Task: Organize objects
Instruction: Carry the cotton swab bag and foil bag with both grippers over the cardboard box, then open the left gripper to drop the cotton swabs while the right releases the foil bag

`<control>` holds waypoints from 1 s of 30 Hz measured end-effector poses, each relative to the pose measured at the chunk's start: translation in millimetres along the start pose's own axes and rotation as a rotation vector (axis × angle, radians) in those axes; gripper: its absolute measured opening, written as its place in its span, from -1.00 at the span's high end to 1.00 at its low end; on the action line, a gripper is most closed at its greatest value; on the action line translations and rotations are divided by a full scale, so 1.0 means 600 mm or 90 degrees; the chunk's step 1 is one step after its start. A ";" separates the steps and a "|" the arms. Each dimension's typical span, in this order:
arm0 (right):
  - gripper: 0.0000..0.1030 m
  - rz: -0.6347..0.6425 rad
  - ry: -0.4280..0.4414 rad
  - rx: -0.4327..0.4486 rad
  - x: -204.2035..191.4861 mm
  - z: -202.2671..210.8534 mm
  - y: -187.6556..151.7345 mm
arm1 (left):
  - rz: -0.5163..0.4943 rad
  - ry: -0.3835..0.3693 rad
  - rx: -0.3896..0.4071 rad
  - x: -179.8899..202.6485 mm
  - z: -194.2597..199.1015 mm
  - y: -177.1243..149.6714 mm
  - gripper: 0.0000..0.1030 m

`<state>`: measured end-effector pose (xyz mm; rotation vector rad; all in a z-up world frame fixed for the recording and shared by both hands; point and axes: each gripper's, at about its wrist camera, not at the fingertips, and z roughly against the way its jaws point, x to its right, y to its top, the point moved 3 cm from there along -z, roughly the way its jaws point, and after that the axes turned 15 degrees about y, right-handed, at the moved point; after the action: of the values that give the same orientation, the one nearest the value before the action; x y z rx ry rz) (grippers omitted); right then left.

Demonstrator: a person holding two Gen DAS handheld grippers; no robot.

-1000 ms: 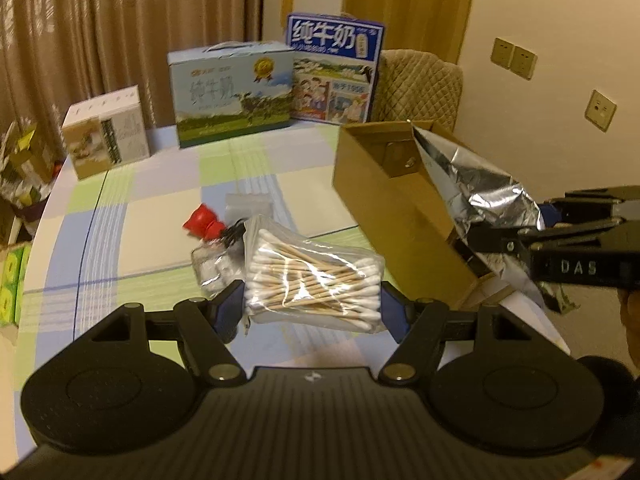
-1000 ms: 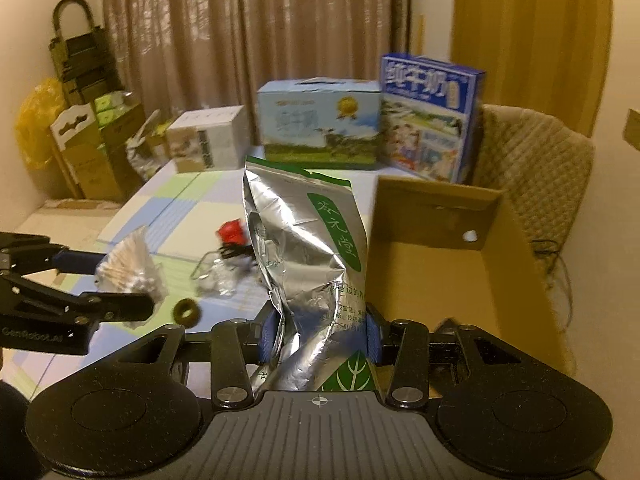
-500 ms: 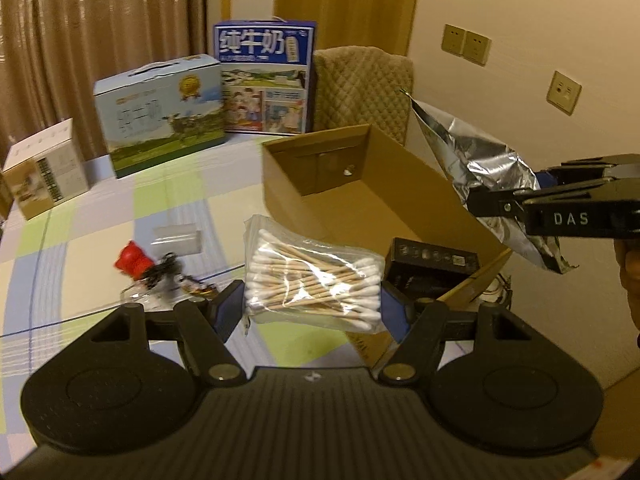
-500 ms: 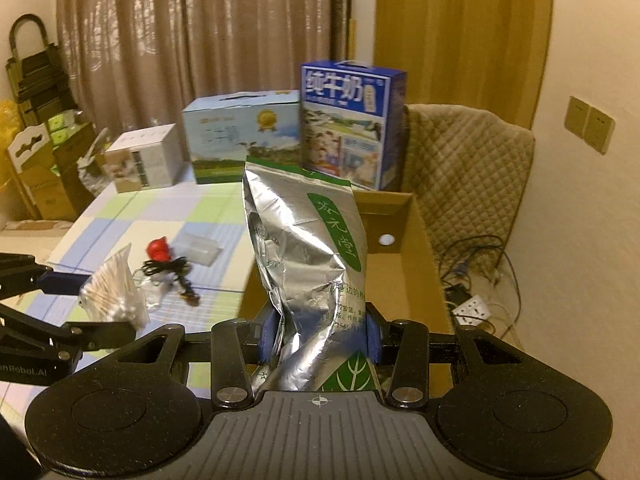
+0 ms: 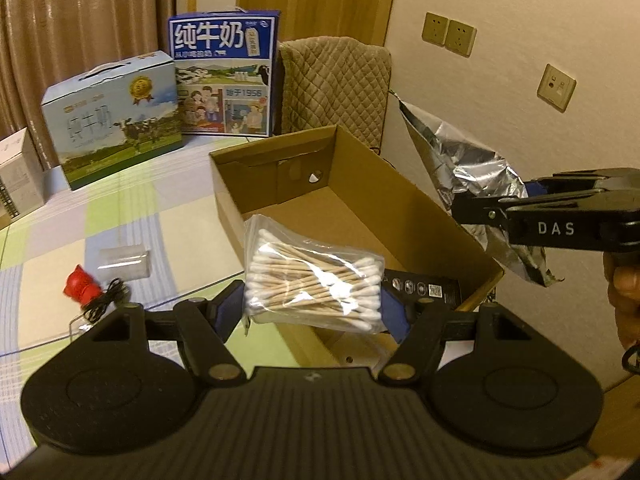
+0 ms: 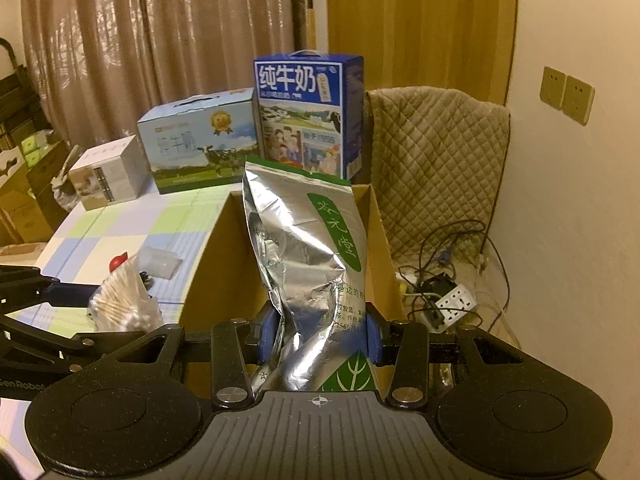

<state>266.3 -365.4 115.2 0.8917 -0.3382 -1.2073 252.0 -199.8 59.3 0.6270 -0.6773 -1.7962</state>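
Both fingers [image 5: 240,308] down-tilted, gripping packets [image 5: 312,280]

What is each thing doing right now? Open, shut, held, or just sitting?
Left gripper: shut on cotton swab bag.
Right gripper: shut on foil pouch.
Cardboard box: open, a black box inside.
Milk cartons: closed, upright.
Red toy: lying on table.
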 end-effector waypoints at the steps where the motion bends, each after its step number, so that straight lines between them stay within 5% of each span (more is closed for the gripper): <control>1: 0.22 -0.003 0.000 0.000 0.005 -0.003 -0.001 | -0.002 -0.001 -0.002 0.004 -0.007 0.003 -0.30; 7: 0.22 -0.019 0.000 -0.003 0.033 -0.020 -0.003 | -0.020 -0.009 -0.010 0.029 -0.038 0.012 -0.32; 11: 0.22 -0.032 0.002 -0.005 0.049 -0.026 -0.006 | -0.040 -0.010 -0.003 0.046 -0.057 0.018 -0.78; 30: 0.22 -0.034 0.020 0.004 0.024 -0.018 -0.006 | -0.029 0.027 -0.021 0.021 -0.043 -0.008 -0.78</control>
<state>276.3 -374.2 102.6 0.9290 -0.2940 -1.2404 263.1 -214.5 36.5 0.6608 -0.6077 -1.8276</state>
